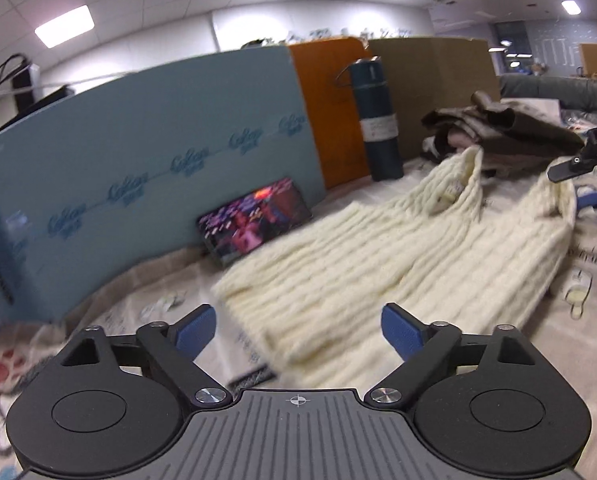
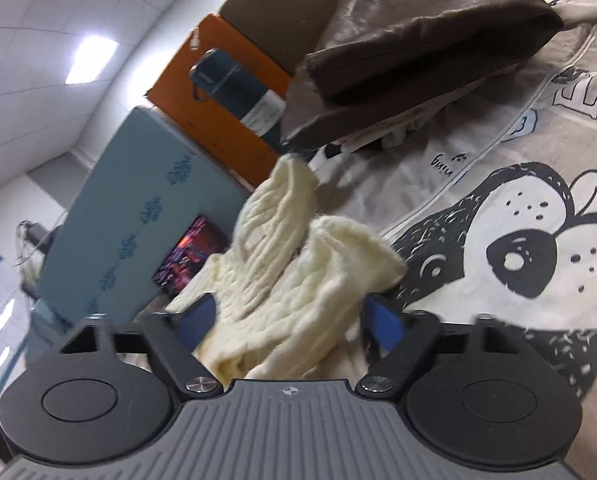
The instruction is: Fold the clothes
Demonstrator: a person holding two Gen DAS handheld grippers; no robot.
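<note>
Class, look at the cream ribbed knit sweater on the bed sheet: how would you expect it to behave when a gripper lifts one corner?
The cream sweater would probably flop and drape: it already lies in soft folds. Its thick ribbed knit suggests some weight and stretch. The fuzzy surface likely grips rather than slips.

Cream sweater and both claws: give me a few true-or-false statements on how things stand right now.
1. The left claw is open and grips nothing. True.
2. The cream sweater is already folded into a neat square. False: it lies spread and rumpled on the printed sheet.
3. The right claw is shut on the brown garment. False: its jaws are open, with sweater knit between them; the brown garment lies apart on a pile further back.
4. A dark teal bottle stands upright behind the sweater. True.
5. A phone with a lit screen leans against the blue board. True.
</note>
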